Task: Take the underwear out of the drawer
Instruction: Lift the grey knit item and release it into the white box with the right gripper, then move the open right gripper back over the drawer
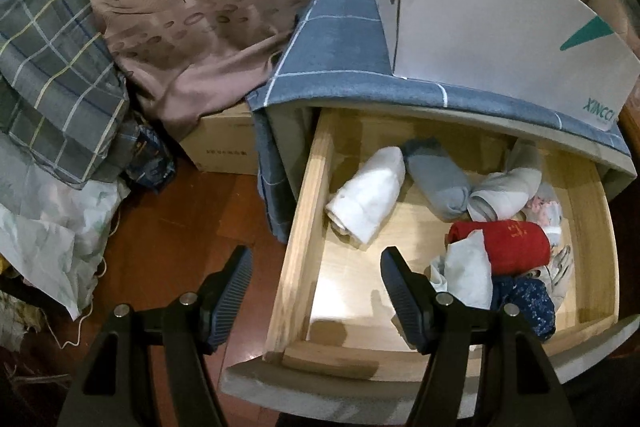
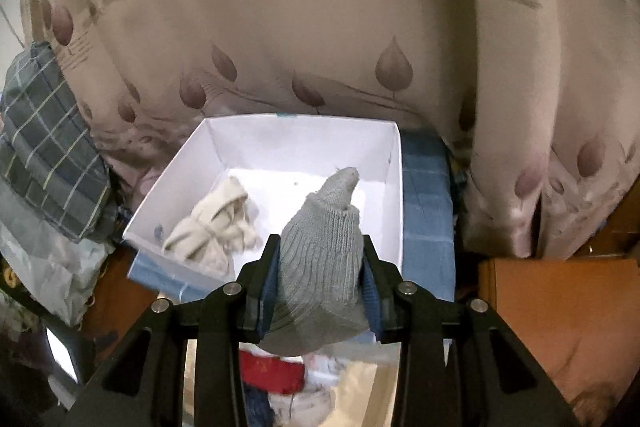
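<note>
Left gripper (image 1: 316,267) fingers stood wide apart, empty, straddling the wooden drawer (image 1: 304,227) wall; rolled underwear (image 1: 366,199) lay at 1 o'clock. Right gripper (image 2: 320,263) fingers clamped a grey knitted roll (image 2: 320,259) above the white box (image 2: 192,163)

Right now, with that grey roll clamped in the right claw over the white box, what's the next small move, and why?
Probably ease the right claw forward and down into the white box, then open it. The grey roll is pinched between the pads, with the box open just ahead and a cream bundle already lying in its left half. The right half looks bare, so dropping it there seems safest.
</note>
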